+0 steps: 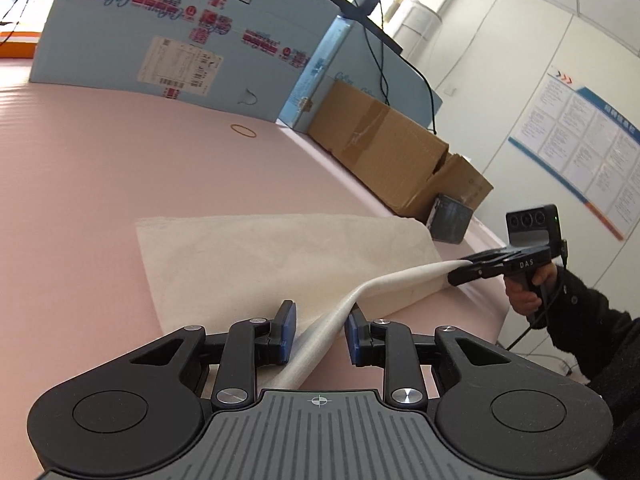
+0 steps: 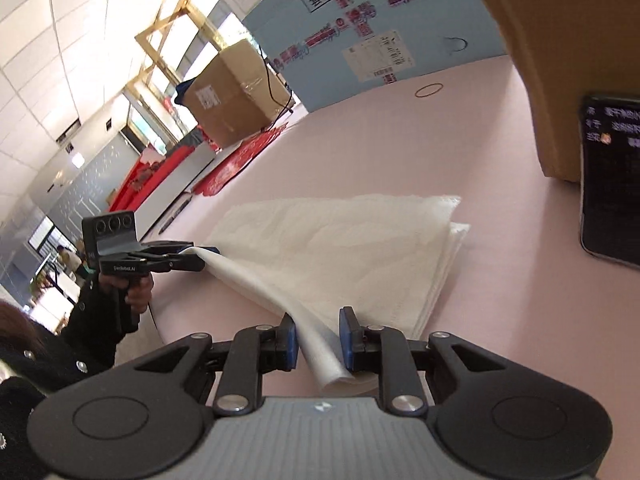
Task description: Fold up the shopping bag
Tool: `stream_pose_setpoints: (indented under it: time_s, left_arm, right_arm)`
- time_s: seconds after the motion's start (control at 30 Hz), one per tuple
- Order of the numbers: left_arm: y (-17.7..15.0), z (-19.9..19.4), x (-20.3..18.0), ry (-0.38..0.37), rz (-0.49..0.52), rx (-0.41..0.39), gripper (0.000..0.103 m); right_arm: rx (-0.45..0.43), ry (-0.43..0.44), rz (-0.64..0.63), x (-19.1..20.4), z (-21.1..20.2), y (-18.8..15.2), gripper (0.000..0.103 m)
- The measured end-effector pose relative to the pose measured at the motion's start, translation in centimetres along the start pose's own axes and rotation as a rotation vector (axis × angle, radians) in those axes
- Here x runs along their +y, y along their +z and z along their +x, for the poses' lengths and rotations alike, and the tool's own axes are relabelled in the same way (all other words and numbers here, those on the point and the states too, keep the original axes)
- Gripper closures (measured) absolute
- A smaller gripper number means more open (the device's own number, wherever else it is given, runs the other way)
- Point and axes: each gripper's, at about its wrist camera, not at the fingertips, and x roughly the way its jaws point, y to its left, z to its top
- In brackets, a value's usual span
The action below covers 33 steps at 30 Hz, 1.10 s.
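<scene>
white bag [image 1: 256, 264] lies flat on pink table [image 1: 100, 184]; its strap [image 1: 384, 284] spans both grippers. left gripper [image 1: 320, 330] and right gripper [image 2: 318, 334]: jaws part-open, strap between, grip uncertain.

White bag strap [image 1: 320, 332] between left tongs [image 1: 321, 328]

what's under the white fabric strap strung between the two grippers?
The white fabric strap spans from left gripper to right gripper, above the folded white fabric shopping bag and pink table. The bag hides the table beneath it.
</scene>
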Motion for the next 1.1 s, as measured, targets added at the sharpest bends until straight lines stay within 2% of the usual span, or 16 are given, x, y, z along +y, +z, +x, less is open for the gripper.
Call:
stream_pose_setpoints:
  time_s: [0.13, 0.27, 0.43, 0.5, 0.53, 0.6, 0.63, 0.67, 0.73, 0.8, 0.9, 0.93, 1.0, 1.03, 1.1]
  left_arm:
    - [0.1, -0.3, 0.3, 0.033, -0.026, -0.022, 0.077]
    - [0.2, -0.5, 0.0, 0.089, -0.014, -0.028, 0.077]
    - [0.5, -0.3, -1.4, 0.207, 0.064, -0.031, 0.075]
    - [0.5, -0.2, -1.9, 0.274, 0.091, -0.043, 0.067]
    - [0.4, -0.2, -2.4, 0.338, 0.116, -0.054, 0.064]
    - [0.0, -0.1, -2.9, 0.436, 0.153, -0.068, 0.050]
    - [-0.2, -0.1, -3.1, 0.507, 0.167, -0.077, 0.035]
    - [-0.4, 0.0, -3.2, 0.568, 0.177, -0.079, 0.030]
    - [-0.6, -0.2, -3.2, 0.603, 0.194, -0.077, 0.026]
    - [-0.6, -0.3, -3.7, 0.652, 0.239, -0.079, 0.025]
    - [-0.5, -0.3, -6.3, 0.772, 0.411, -0.146, 0.026]
    - [-0.4, -0.4, -7.4, 0.782, 0.464, -0.190, 0.026]
    - [-0.3, -0.2, -9.4, 0.738, 0.539, -0.258, 0.026]
    - [-0.3, 0.4, -10.2, 0.687, 0.573, -0.266, 0.026]
    - [-0.2, 1.7, -11.4, 0.604, 0.618, -0.241, 0.036]
  right_arm:
    - [-0.030, -0.042, 0.021, -0.1, -0.1, 0.0, 0.081]
    - [-0.042, -0.146, 0.029, 0.7, -0.1, 0.4, 0.080]
    - [-0.059, -0.305, 0.045, 2.1, 0.6, 0.6, 0.081]
    - [-0.063, -0.384, -0.005, 3.1, 1.2, 0.4, 0.081]
    - [-0.064, -0.425, -0.035, 3.7, 1.5, 0.3, 0.080]
    - [-0.070, -0.547, -0.118, 5.1, 2.4, -0.4, 0.071]
    - [-0.072, -0.600, -0.158, 5.7, 2.9, -0.7, 0.060]
    - [-0.078, -0.642, -0.195, 6.1, 3.2, -1.1, 0.050]
    - [-0.108, -0.732, -0.292, 7.2, 4.0, -2.3, 0.048]
    - [-0.123, -0.762, -0.332, 7.7, 4.4, -2.9, 0.048]
    - [-0.136, -0.796, -0.381, 8.3, 4.8, -3.6, 0.048]
    - [-0.136, -0.809, -0.403, 8.5, 4.9, -3.8, 0.048]
    - [-0.132, -0.828, -0.441, 9.0, 5.2, -4.0, 0.048]
    - [-0.130, -0.833, -0.453, 9.1, 5.3, -4.1, 0.048]
    - [-0.129, -0.837, -0.461, 9.3, 5.4, -4.1, 0.048]
